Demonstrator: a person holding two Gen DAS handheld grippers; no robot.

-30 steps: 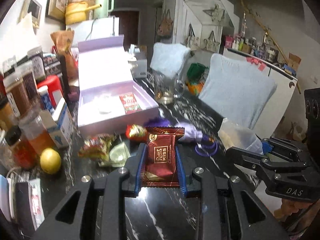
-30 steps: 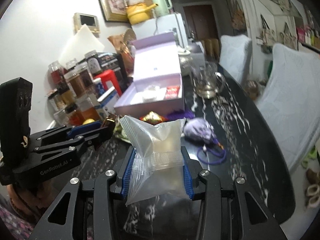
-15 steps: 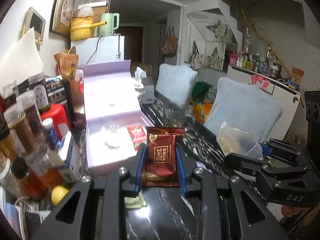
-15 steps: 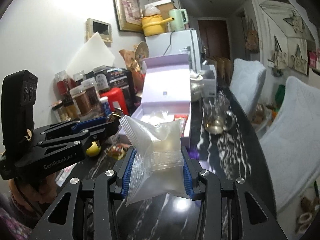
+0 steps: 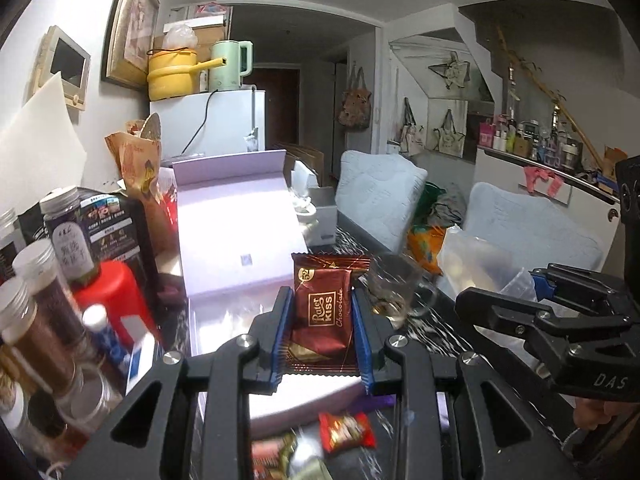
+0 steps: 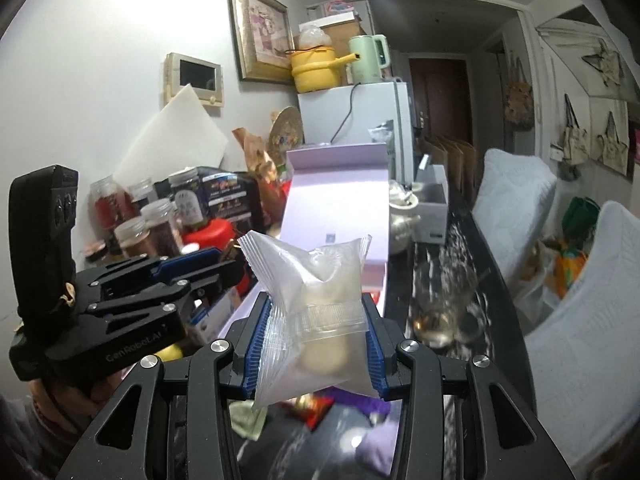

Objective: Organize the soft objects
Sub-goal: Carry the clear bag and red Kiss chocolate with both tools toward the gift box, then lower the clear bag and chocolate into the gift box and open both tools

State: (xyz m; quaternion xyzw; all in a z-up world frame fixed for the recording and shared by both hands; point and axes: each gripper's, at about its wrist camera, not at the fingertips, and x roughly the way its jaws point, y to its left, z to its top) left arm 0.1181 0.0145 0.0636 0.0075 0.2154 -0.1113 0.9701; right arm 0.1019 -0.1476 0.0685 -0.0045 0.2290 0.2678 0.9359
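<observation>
So, nearest to the lens in the left wrist view: the left hand-held gripper (image 5: 320, 330) is clamped on a red-brown chocolate packet (image 5: 322, 308), sitting bottom centre of the frame. The packet stands upright between the blue pads, long axis pointing up the frame, label readable.

Same deal in the right wrist view. The right hand-held gripper (image 6: 314, 334) is pinching a clear plastic pouch (image 6: 310, 304) with something pale and roundish inside, bottom centre again. The pouch sticks up well past the pads, and its crimped top edge flops a bit.

Just behind both loads is the lilac box (image 5: 224, 316). In the left view its open tray sits directly behind and slightly left of the chocolate, with the raised lid (image 5: 236, 232) standing behind it, mid-frame. In the right view only a strip of tray shows, to the left of the pouch, and the lid rises straight behind it.

My read: the box lies dead ahead of both grippers, so the drop is basically forward and down. The left one looks more squarely lined up with the tray, so I'd guess the chocolate goes in first. The two sit side by side, so crowding over the tray is what I'd watch.

Below the grippers, loose candy wrappers (image 5: 346, 432) lie on the dark marbled table (image 5: 440, 344). A glass mug (image 5: 394, 292) stands right of the box.
</observation>
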